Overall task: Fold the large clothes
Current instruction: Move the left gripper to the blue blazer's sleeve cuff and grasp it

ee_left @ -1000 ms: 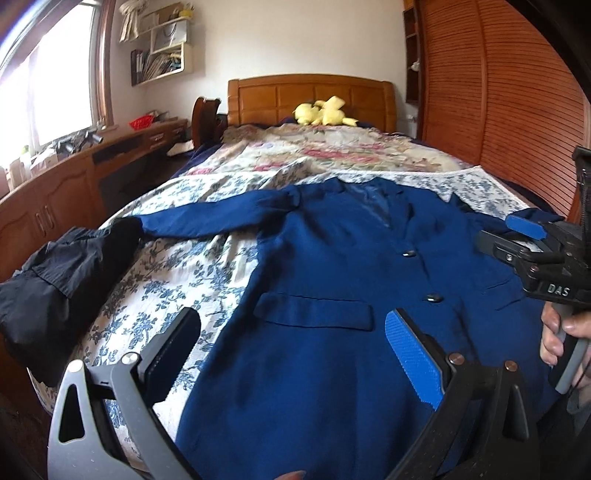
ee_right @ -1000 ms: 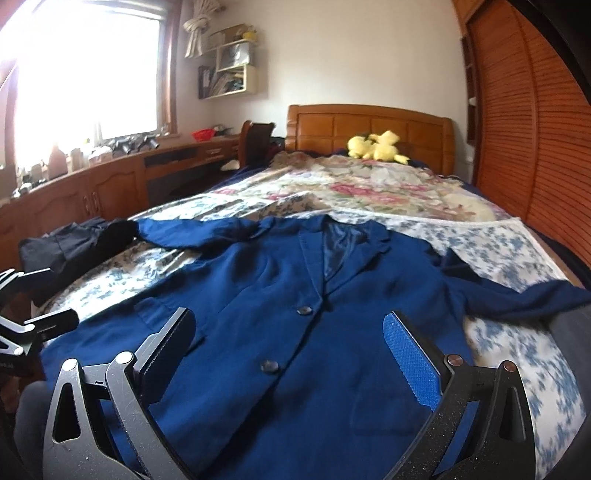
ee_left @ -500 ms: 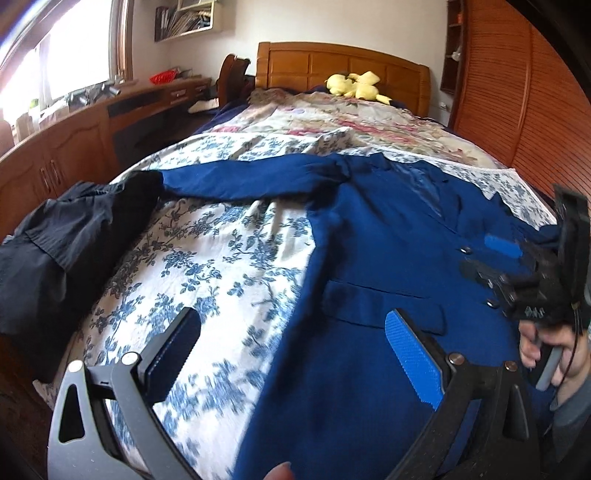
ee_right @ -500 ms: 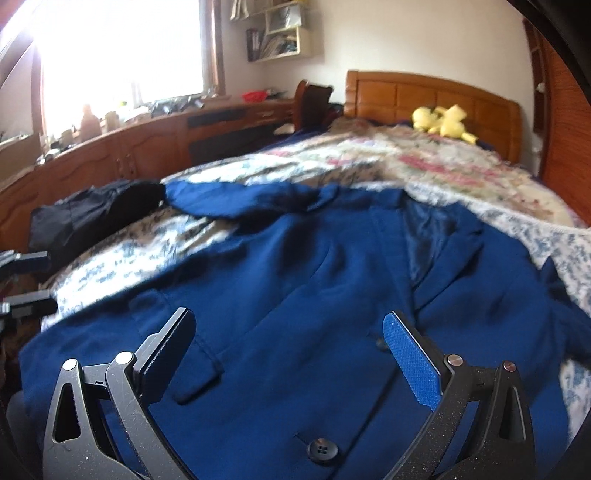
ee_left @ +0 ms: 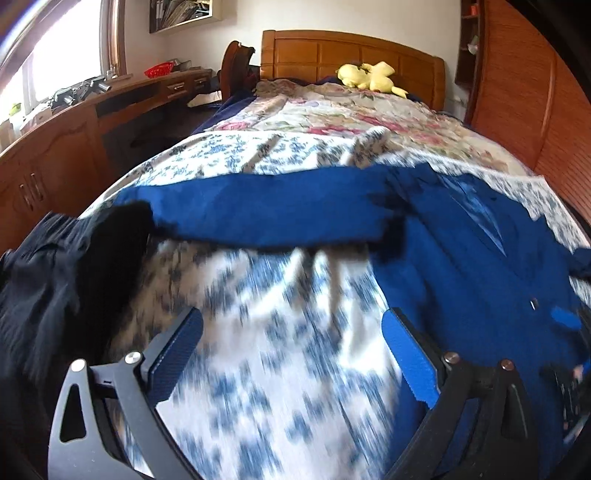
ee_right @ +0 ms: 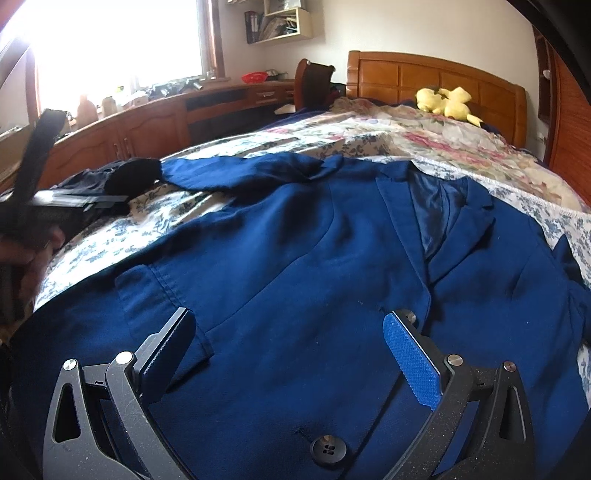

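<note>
A blue jacket (ee_right: pixel 314 258) lies flat on the bed (ee_left: pixel 277 369). Both claws, left (ee_left: pixel 291 354) and right (ee_right: pixel 288 354), hang wide open above it, holding nothing.

Left hand-held gripper (ee_left: pixel 291 354) and right hand-held gripper (ee_right: pixel 288 350), jaws spread wide

No words, numbers or signs can be read in either view. The books and folders on the wall shelf (ee_right: pixel 275 22) are too small and blurry to show any writing.
</note>
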`<action>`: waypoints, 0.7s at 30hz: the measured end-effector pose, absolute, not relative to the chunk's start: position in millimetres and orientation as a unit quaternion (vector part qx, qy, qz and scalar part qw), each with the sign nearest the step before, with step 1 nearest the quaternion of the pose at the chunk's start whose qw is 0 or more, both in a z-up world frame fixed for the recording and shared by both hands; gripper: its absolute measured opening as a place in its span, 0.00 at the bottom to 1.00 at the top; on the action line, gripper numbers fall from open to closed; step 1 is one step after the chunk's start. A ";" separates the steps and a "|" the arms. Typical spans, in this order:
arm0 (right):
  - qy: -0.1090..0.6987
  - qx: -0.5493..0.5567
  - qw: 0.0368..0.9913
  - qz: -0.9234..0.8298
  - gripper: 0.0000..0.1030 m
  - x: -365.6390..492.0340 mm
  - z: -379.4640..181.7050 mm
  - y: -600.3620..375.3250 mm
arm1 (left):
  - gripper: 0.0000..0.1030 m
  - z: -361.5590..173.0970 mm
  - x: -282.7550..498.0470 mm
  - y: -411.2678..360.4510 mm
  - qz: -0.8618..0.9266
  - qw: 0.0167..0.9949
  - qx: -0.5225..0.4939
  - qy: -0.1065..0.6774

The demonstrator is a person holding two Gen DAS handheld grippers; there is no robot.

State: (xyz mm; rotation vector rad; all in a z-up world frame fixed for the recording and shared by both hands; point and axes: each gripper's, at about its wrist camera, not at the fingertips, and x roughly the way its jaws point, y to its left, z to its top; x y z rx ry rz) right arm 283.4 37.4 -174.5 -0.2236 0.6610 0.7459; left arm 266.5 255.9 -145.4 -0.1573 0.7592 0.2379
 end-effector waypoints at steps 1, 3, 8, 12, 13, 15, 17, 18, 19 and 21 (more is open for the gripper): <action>0.318 -0.106 0.872 0.357 1.00 284.4 -175.3 37.4 | 0.95 -145.4 273.2 262.7 0.119 0.920 -0.079 0.365; 0.322 -0.105 0.871 0.356 1.00 285.8 -176.5 37.1 | 0.95 -147.1 290.4 278.2 0.128 0.918 -0.082 0.366; 0.328 -0.104 0.869 0.356 1.00 287.8 -179.1 38.2 | 0.95 -158.1 324.8 316.9 0.133 0.908 -0.114 0.380; 0.330 -0.106 0.869 0.353 1.00 287.3 -180.5 39.2 | 0.82 -175.1 346.1 347.5 0.139 0.890 -0.172 0.399; 0.331 -0.106 0.869 0.352 1.00 287.8 -181.0 39.2 | 0.77 -179.2 349.9 351.8 0.138 0.885 -0.183 0.405; 0.334 -0.106 0.869 0.351 1.00 289.1 -181.6 39.7 | 0.68 -188.7 356.2 361.3 0.134 0.876 -0.213 0.413; 0.338 -0.104 0.868 0.349 1.00 291.3 -182.8 39.2 | 0.66 -194.5 359.8 366.0 0.138 0.868 -0.228 0.419; 0.339 -0.103 0.868 0.348 1.00 292.0 -183.2 39.0 | 0.65 -197.4 360.5 366.5 0.140 0.864 -0.236 0.422; 0.342 -0.101 0.868 0.347 1.00 293.2 -183.9 38.4 | 0.65 -198.5 361.1 366.9 0.141 0.863 -0.240 0.422; 0.345 -0.098 0.867 0.345 1.00 295.2 -184.7 37.6 | 0.56 -198.7 363.1 365.7 0.142 0.862 -0.242 0.421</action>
